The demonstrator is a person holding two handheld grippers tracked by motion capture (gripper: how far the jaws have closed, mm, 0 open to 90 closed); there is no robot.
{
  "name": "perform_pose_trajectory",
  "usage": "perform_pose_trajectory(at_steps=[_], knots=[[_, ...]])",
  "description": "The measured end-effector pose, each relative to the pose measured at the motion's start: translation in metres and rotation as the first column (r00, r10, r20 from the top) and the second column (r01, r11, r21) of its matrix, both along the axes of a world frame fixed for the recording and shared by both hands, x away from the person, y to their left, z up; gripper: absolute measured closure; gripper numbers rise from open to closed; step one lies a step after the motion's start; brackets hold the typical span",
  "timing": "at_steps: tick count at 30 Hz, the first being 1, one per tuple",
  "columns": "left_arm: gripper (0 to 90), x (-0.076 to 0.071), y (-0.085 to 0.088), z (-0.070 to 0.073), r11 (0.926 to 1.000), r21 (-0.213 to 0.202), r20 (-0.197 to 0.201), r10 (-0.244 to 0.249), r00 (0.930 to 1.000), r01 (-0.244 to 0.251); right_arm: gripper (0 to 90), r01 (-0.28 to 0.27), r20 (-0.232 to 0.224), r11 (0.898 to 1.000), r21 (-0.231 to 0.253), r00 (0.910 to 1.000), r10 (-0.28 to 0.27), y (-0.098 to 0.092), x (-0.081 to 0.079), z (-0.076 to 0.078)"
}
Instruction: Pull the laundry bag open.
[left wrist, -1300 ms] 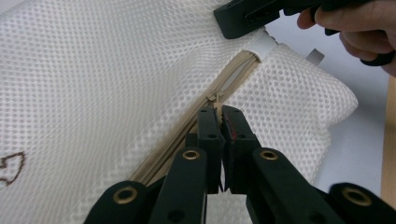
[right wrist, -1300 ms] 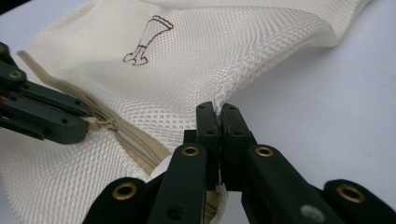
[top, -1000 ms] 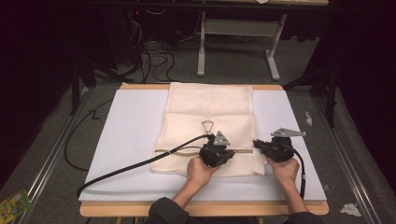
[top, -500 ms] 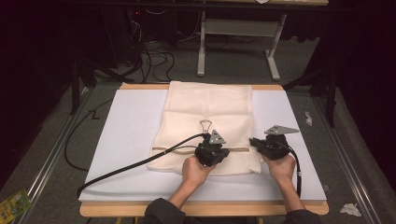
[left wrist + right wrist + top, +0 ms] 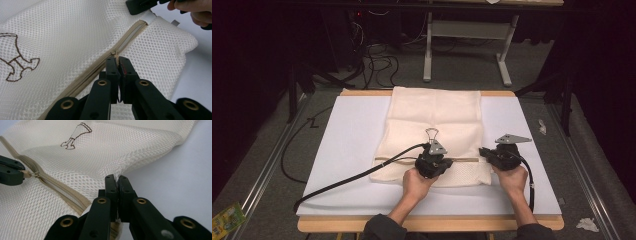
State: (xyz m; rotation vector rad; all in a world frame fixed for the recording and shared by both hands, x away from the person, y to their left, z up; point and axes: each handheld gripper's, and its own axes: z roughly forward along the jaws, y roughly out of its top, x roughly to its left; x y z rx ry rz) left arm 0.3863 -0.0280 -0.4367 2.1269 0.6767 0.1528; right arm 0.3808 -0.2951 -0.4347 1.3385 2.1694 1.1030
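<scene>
A cream mesh bag [image 5: 432, 115] lies flat on the white board, with a beige zipper [image 5: 130, 37] running across its near part. My left gripper [image 5: 117, 61] is shut on the small zipper pull [image 5: 115, 53]; in the high view it sits mid-bag [image 5: 439, 161]. My right gripper [image 5: 116, 180] is shut on the mesh edge of the bag [image 5: 105, 152] at the zipper's right end, and stands at the bag's right side [image 5: 486, 152]. Between the two grippers the zipper [image 5: 62, 192] gapes open a little. A brown stitched outline [image 5: 15, 65] marks the mesh.
The white board [image 5: 347, 150] covers a wooden table [image 5: 427, 224]. A black cable [image 5: 357, 175] trails from the left gripper to the board's near left corner. A metal desk frame [image 5: 462, 45] and cables stand on the floor beyond. Paper scraps [image 5: 586, 224] lie beside the table.
The left gripper has slid a little to the left along the zipper with the pull in its jaws. The right gripper has also edged slightly left, still holding the bag's edge.
</scene>
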Motion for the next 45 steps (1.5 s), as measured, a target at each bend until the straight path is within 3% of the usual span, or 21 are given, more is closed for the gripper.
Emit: perform_pose_trajectory(at_steps=[3, 19, 26, 30, 45], knots=[[87.3, 0.001, 0.004, -0.004, 0.9999, -0.014, -0.022, 0.005, 0.9997, -0.005, 89.4, -0.002, 0.001, 1.000, 0.001, 1.0000, 0.002, -0.001, 0.000, 0.000], [87.3, -0.001, 0.009, 0.000, 0.9993, -0.036, -0.015, 0.009, 0.9998, -0.009, 89.4, 0.006, 0.008, 1.000, 0.021, 0.9999, -0.006, -0.001, -0.001, -0.004], [87.3, 0.000, 0.016, 0.003, 0.9993, -0.038, -0.008, -0.003, 1.0000, 0.002, 89.4, 0.007, 0.005, 1.000, -0.018, 1.0000, -0.006, -0.001, -0.001, -0.003], [87.3, 0.002, 0.023, 0.002, 0.9977, -0.068, -0.035, 0.006, 0.9994, -0.009, 89.4, 0.007, 0.001, 1.000, -0.022, 1.0000, -0.007, -0.002, -0.001, -0.003], [87.2, -0.001, 0.027, 0.010, 0.9963, -0.085, -0.009, 0.009, 0.9999, -0.009, 89.4, 0.003, 0.010, 1.000, -0.024, 0.9999, -0.003, -0.001, 0.000, 0.001]])
